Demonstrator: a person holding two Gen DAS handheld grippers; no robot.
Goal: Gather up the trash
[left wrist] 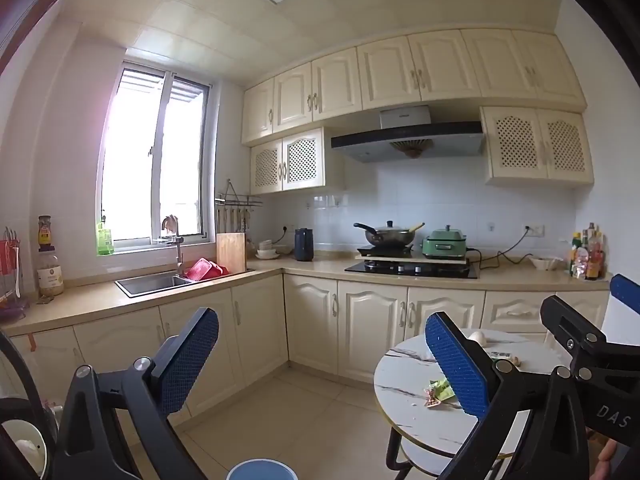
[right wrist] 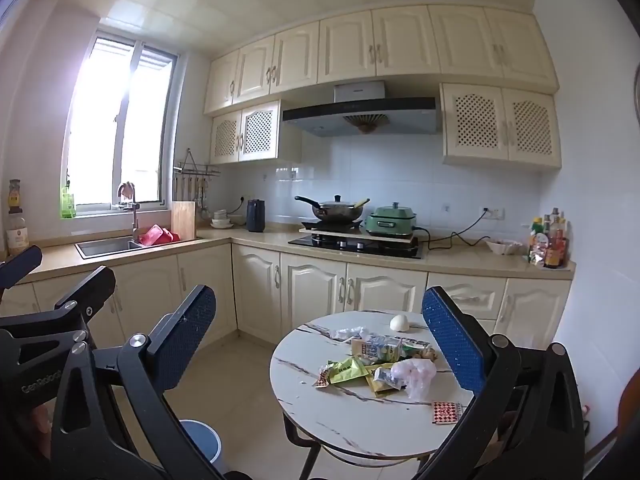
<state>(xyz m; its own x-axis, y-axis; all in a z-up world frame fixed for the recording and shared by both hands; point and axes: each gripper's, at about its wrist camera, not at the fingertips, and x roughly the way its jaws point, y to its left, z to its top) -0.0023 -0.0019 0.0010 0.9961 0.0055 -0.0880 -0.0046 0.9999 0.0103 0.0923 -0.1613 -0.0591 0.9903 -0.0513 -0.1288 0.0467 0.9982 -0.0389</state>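
Note:
A round white marble table point(right wrist: 360, 412) holds a pile of trash: green snack wrappers point(right wrist: 346, 370), a crumpled plastic bag point(right wrist: 416, 374), a drink carton point(right wrist: 376, 348), a red patterned packet point(right wrist: 446, 412) and a white round item point(right wrist: 400, 323). The table also shows in the left wrist view point(left wrist: 404, 412), with a green wrapper point(left wrist: 440, 390). A blue bin point(right wrist: 200, 440) stands on the floor left of the table; its rim shows in the left wrist view point(left wrist: 262, 470). My right gripper point(right wrist: 320, 340) is open and empty above the table. My left gripper point(left wrist: 320, 360) is open and empty, left of the table.
Cream kitchen cabinets and a beige counter point(right wrist: 460, 262) run along the back and left walls, with a sink point(right wrist: 108, 246), a hob with a wok point(right wrist: 338, 210) and a green cooker point(right wrist: 392, 222). Bottles point(right wrist: 548, 242) stand at the counter's right end. The floor is tiled.

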